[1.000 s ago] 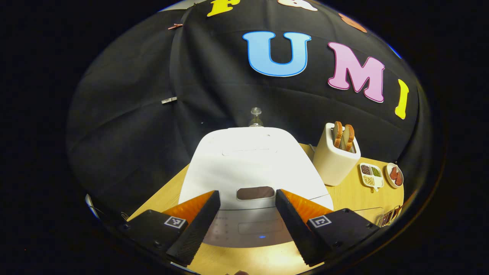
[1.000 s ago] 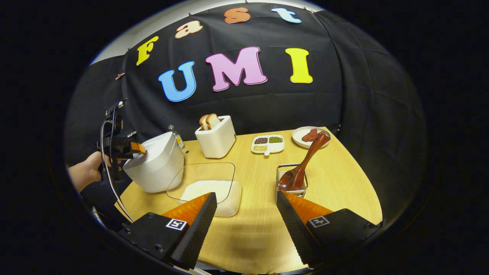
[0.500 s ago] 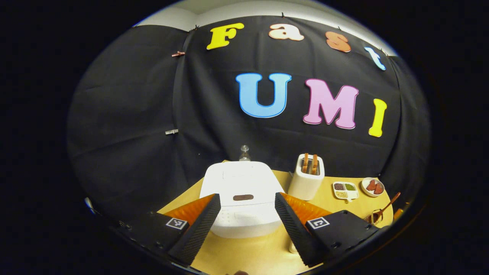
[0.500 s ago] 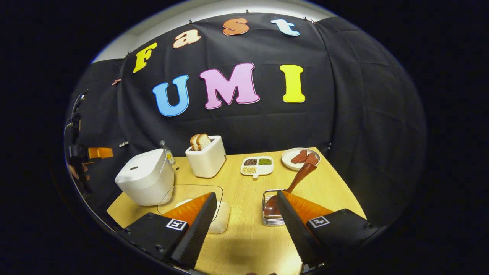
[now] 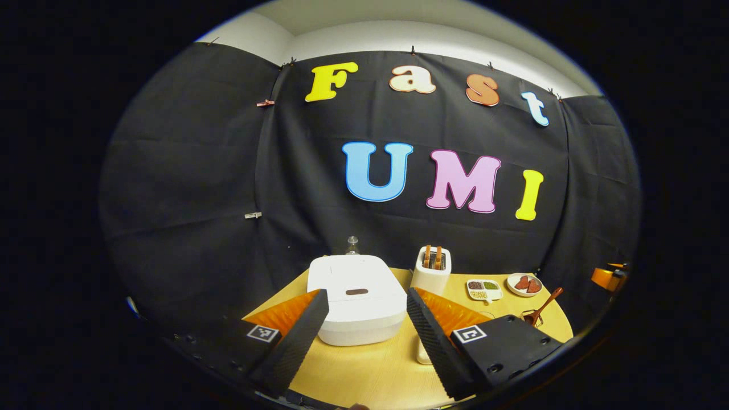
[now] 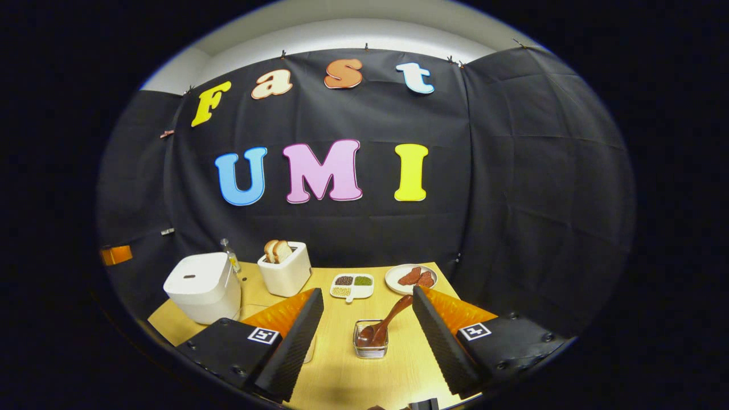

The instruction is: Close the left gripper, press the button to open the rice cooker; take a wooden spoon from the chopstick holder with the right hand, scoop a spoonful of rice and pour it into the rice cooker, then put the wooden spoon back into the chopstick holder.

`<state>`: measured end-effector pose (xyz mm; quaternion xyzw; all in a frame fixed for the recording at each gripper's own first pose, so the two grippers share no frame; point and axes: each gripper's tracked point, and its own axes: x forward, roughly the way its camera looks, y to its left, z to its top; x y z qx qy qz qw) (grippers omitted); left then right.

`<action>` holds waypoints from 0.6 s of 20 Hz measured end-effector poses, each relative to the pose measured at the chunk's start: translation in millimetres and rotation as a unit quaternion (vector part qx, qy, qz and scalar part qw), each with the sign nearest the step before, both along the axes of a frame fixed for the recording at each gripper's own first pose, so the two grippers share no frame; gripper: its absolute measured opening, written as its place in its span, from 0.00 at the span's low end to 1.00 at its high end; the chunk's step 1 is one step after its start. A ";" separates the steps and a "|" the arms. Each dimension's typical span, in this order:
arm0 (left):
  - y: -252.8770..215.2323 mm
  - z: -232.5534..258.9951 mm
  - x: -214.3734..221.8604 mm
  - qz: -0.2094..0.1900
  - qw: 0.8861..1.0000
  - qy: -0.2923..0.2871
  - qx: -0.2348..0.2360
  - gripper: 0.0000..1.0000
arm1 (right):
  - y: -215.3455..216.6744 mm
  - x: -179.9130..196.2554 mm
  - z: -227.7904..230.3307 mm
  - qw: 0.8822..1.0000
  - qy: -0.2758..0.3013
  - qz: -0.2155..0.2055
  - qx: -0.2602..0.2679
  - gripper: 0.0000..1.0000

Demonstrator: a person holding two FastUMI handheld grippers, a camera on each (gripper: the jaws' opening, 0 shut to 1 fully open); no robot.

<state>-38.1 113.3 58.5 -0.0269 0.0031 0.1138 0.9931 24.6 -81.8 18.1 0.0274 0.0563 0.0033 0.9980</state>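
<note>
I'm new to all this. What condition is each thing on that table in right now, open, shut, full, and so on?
rice cooker: lid shut
wooden spoon: leaning in the holder, bowl end down
chopstick holder: upright, holding the spoon
toaster: bread slices sticking out of the top
divided dish: compartments filled
plate: holds reddish pieces
left gripper: open
right gripper: open

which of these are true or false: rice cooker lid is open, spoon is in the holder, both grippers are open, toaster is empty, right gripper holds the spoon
1. The rice cooker lid is open. False: it is shut.
2. The wooden spoon stands in the chopstick holder. True.
3. The left gripper and right gripper are both open. True.
4. The toaster is empty. False: bread slices stick out of it.
5. The right gripper holds the spoon. False: its fingers are apart, with nothing between them.
</note>
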 end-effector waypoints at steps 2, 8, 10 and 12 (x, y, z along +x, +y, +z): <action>6.1 7.2 -9.1 0.007 1.000 0.017 0.011 0.95 | 6.1 -11.1 7.4 1.000 0.011 -0.003 -0.003 0.98; -12.6 20.2 -6.3 -0.053 0.995 0.018 0.077 0.95 | 35.2 -34.7 25.1 1.000 -0.004 -0.020 -0.011 0.99; -28.4 17.5 -1.8 -0.084 0.994 0.019 0.066 0.95 | 42.2 -40.3 31.9 0.999 -0.017 -0.025 -0.035 0.98; -40.9 14.1 0.1 -0.109 0.993 0.019 0.049 0.95 | 54.5 -35.8 37.0 0.999 -0.020 -0.032 -0.034 0.98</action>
